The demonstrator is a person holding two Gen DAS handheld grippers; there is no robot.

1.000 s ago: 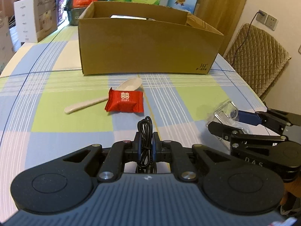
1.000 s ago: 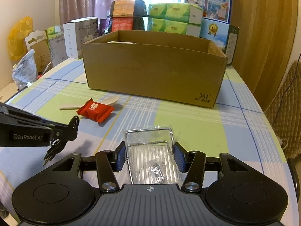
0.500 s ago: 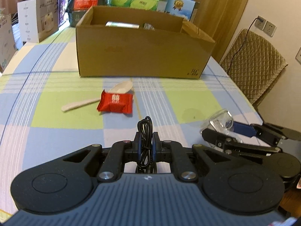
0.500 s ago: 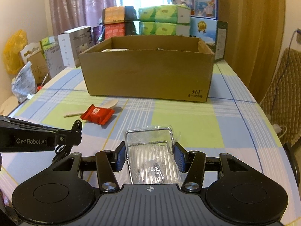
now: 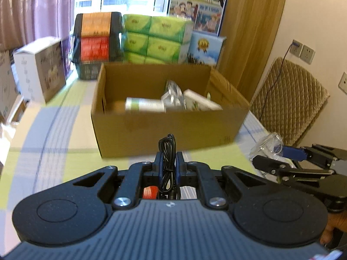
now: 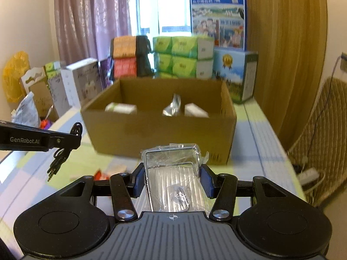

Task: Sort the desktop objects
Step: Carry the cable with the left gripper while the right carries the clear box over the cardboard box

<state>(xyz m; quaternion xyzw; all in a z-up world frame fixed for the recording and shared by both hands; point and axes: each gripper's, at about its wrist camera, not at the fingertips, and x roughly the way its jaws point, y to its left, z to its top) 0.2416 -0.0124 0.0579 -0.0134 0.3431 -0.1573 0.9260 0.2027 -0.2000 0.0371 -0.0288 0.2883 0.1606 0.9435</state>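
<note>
Our left tool [image 5: 168, 169] was clamped on a coiled black cable [image 5: 167, 151], our right tool [image 6: 172, 178] on a clear plastic packet [image 6: 173, 173]; dangling plugs could snag the cardboard box [image 6: 158, 134] at 12 o'clock.

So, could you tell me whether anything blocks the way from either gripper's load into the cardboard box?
Only the box's near wall, lying ahead of the cable and the clear packet; otherwise nothing visible.
</note>
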